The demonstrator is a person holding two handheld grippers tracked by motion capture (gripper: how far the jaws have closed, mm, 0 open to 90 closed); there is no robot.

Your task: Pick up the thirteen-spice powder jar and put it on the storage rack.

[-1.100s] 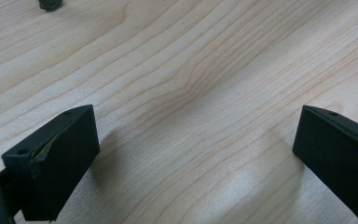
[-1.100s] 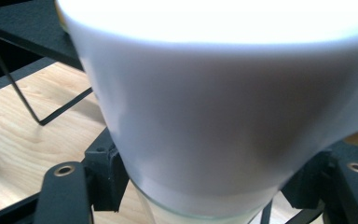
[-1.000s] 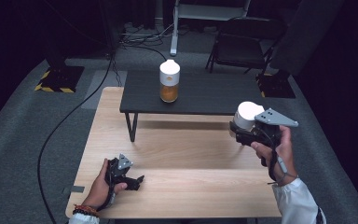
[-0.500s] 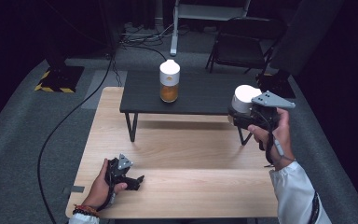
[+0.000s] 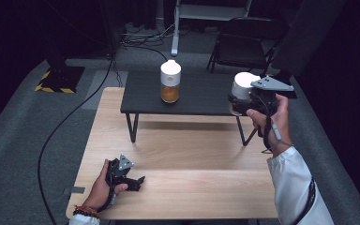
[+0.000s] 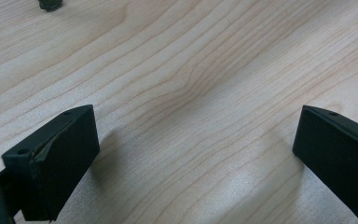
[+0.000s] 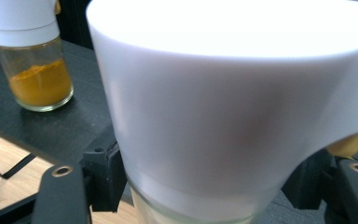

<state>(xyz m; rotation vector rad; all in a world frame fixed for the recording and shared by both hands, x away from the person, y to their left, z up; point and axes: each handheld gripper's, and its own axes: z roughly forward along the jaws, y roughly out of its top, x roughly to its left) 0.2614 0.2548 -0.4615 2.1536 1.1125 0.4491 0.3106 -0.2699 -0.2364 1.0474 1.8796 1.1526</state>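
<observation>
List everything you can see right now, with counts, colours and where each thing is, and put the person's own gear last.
Spice jar with orange powder: 1, glass with white cap, standing on the black shelf, left of centre.
Held jar: 1, white cap over clear glass, in the right claw above the shelf's right end.
Black shelf: 1, low, on thin legs at the table's far side.
Wooden table: 1, light wood.
Folding chair: 1, dark, behind the table.
Left claw: 1, black, open, resting on the table near the front left.
Right claw: 1, black, shut on the held jar.
</observation>
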